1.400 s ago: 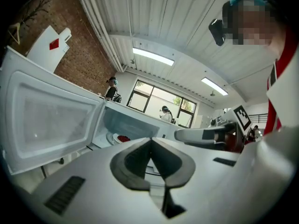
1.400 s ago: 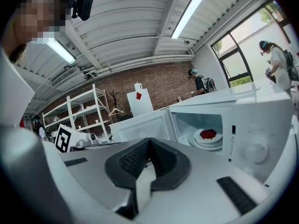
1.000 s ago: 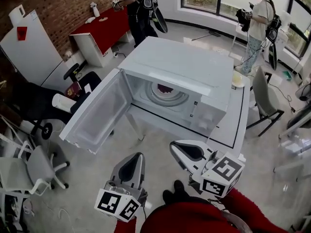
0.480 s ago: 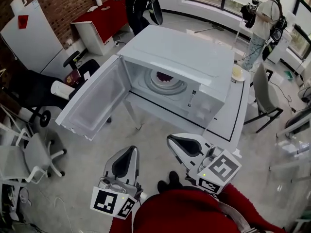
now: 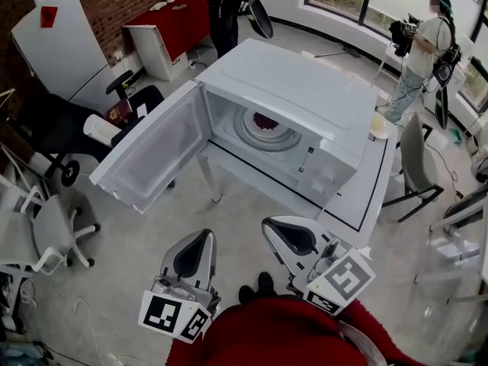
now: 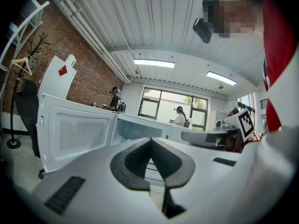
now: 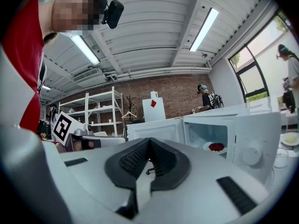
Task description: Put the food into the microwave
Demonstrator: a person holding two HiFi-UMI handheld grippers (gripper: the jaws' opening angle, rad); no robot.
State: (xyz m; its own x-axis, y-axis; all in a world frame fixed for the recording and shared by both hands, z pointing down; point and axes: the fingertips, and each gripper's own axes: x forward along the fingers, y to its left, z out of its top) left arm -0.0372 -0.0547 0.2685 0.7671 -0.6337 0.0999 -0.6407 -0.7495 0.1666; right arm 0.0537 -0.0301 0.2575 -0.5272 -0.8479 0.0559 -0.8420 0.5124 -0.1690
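Food (image 5: 264, 120) is inside the open microwave (image 5: 305, 90).
The red food lies on a white plate (image 5: 284, 138) in the microwave, in the upper middle of the head view, and the microwave stands on the white table (image 5: 358, 200). Its door (image 5: 152, 158) is open to the left. The left gripper (image 5: 203, 235) and the right gripper (image 5: 267, 223) are at the lower middle, apart from the microwave. Each has its jaws closed together with nothing between them.

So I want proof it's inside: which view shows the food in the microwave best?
The right gripper view: it looks level through the open door at the red food on its plate. The head view catches only part of it under the microwave's roof; the left gripper view doesn't show it.
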